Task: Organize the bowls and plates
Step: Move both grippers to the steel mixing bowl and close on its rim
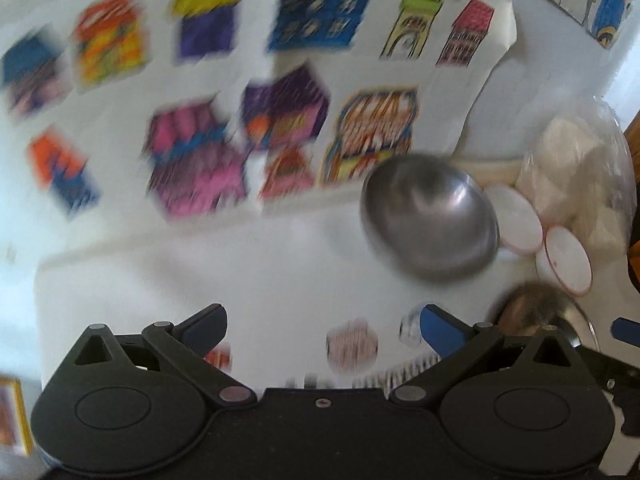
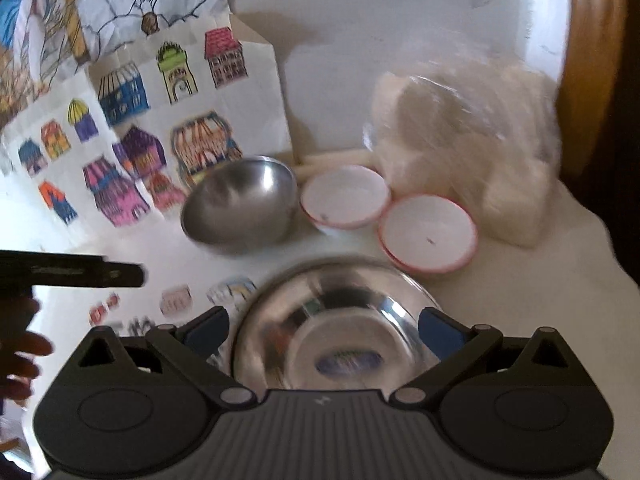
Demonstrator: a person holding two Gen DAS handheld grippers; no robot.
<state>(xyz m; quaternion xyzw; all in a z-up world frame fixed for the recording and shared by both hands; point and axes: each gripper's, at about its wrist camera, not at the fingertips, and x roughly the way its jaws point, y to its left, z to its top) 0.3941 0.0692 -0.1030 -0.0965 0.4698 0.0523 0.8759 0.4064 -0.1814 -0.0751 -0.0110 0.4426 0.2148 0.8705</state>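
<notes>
Home, children's drawings (image 2: 132, 80), bowls (image 2: 240, 204)

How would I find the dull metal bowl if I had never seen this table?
Start at the wall covered with coloured house drawings. On the white table right below them stands a row of three bowls, and the dull metal bowl is the leftmost. Its two neighbours are white with red rims, and the shiny metal bowl sits nearer, between the fingers of the right claw.

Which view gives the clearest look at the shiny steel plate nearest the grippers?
The right wrist view: the steel plate lies whole between the open right gripper's fingers, only slightly blurred. The left wrist view catches just a blurred edge of it at lower right, partly behind a finger of the left gripper.
</notes>
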